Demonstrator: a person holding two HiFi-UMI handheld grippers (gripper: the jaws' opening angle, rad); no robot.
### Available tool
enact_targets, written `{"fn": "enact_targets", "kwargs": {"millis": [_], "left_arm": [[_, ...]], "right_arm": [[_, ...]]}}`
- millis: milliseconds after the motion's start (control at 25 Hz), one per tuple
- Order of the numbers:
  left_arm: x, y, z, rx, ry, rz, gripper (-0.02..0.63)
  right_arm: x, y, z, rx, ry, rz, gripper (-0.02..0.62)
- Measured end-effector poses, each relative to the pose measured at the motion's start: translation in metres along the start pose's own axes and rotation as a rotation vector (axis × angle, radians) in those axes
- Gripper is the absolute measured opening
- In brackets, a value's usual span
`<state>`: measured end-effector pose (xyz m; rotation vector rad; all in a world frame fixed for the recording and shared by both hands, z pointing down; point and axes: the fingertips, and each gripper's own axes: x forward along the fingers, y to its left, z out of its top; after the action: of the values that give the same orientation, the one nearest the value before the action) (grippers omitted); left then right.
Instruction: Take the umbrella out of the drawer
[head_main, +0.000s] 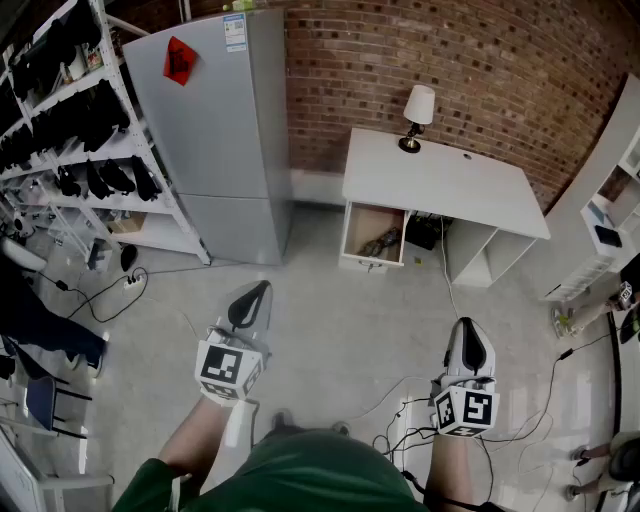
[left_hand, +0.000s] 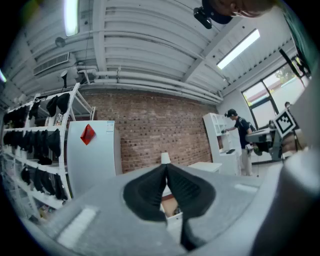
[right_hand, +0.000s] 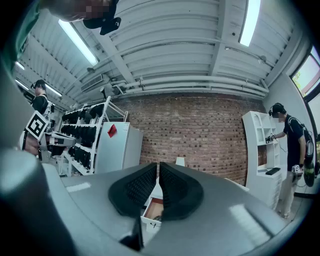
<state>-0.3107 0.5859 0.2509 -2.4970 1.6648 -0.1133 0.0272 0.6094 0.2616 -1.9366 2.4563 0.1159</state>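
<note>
A white desk (head_main: 440, 180) stands against the brick wall, its left drawer (head_main: 373, 236) pulled open. A dark folded umbrella (head_main: 381, 243) lies inside that drawer. My left gripper (head_main: 257, 291) is shut and empty, held level over the floor well short of the desk. My right gripper (head_main: 471, 345) is also shut with nothing in it, farther back on the right. In the left gripper view the closed pads (left_hand: 150, 192) point at the drawer (left_hand: 172, 206). The right gripper view shows the same drawer (right_hand: 151, 210) below its closed pads (right_hand: 176, 187).
A grey refrigerator (head_main: 215, 130) stands left of the desk, beside racks of dark goods (head_main: 75, 130). A lamp (head_main: 417, 115) sits on the desk. Cables (head_main: 420, 415) trail over the floor near my feet. A white shelf unit (head_main: 610, 220) is at the right. A person (right_hand: 292, 155) stands by it.
</note>
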Motion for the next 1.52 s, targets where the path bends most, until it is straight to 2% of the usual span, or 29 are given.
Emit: {"fn": "enact_targets", "kwargs": {"millis": [360,440,560,640,760,920,1120,1320,1520], "left_arm": [[0.011,-0.041,0.005,0.006,0.014,0.023,0.014],[0.015,-0.051,0.006,0.007,0.016,0.028,0.067],[0.023,-0.069,0.002,0.003,0.041,0.021,0.194],[0.028,-0.08,-0.003,0.002,0.065,0.001,0.225],[0.034,-0.087,-0.013,0.0,0.088,-0.012,0.23],[0.055,-0.081,-0.028,-0.015,0.107,-0.015,0.23],[0.107,-0.063,-0.053,-0.04,0.124,-0.031,0.227],[0.172,-0.035,-0.07,-0.063,0.125,-0.07,0.225],[0.227,0.004,-0.097,-0.089,0.148,-0.112,0.225]], "right_arm": [[-0.011,-0.038,-0.007,0.01,-0.008,0.019,0.018],[-0.012,-0.046,-0.011,-0.012,0.001,0.037,0.052],[-0.013,-0.059,-0.021,-0.002,0.038,0.042,0.16],[-0.014,-0.068,-0.027,0.015,0.049,0.041,0.182],[-0.014,-0.077,-0.036,0.034,0.052,0.035,0.187],[0.001,-0.084,-0.048,0.05,0.07,0.034,0.2],[0.039,-0.091,-0.061,0.052,0.118,0.031,0.206],[0.099,-0.103,-0.064,0.051,0.137,-0.007,0.206],[0.159,-0.097,-0.07,0.07,0.163,-0.044,0.206]]}}
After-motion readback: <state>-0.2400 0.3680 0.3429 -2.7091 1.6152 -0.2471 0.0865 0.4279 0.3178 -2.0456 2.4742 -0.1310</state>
